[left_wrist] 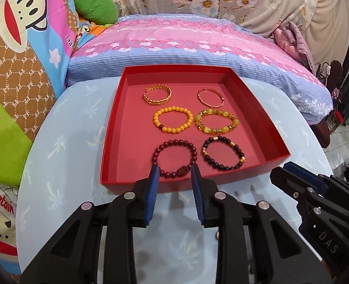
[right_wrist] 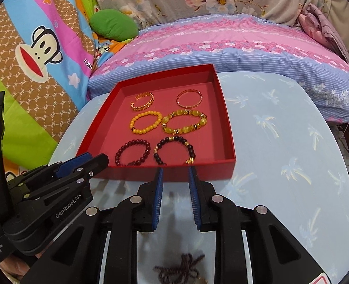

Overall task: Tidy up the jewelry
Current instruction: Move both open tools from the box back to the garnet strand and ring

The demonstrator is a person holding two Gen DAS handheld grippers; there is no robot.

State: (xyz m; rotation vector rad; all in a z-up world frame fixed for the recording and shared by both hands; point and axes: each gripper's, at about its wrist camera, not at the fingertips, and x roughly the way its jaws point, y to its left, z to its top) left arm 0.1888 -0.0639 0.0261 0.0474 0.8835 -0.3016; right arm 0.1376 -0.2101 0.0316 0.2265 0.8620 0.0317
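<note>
Six bracelets lie in two columns inside a red tray (left_wrist: 110,165) on the pale blue tabletop (left_wrist: 63,156). At the far end sit a gold chain bangle (left_wrist: 157,94) and a thin rose-gold bangle (left_wrist: 210,97); in the middle a yellow bead bracelet (left_wrist: 171,119) and a yellow stone bracelet (left_wrist: 217,121); nearest the front wall a dark red bead bracelet (left_wrist: 175,158) and a black bead bracelet (left_wrist: 223,153).

The left claw (left_wrist: 174,172) hangs over the tray's front wall with its blue pads parted and nothing gripped; in its own view the near edge of the dark red bead bracelet shows between the fingertips, but the pads do not press it. The right claw (right_wrist: 174,174) is likewise released and empty, its tips just short of the tray's front wall, with the black bead bracelet just beyond them inside the tray. The two claws sit side by side, each visible at the edge of the other's view.

A tangle of dark beads (right_wrist: 182,268) lies on the tabletop under the right claw's body. A pink and blue pillow (left_wrist: 186,45) rests behind the tray, beside a cartoon monkey blanket (left_wrist: 20,47)
</note>
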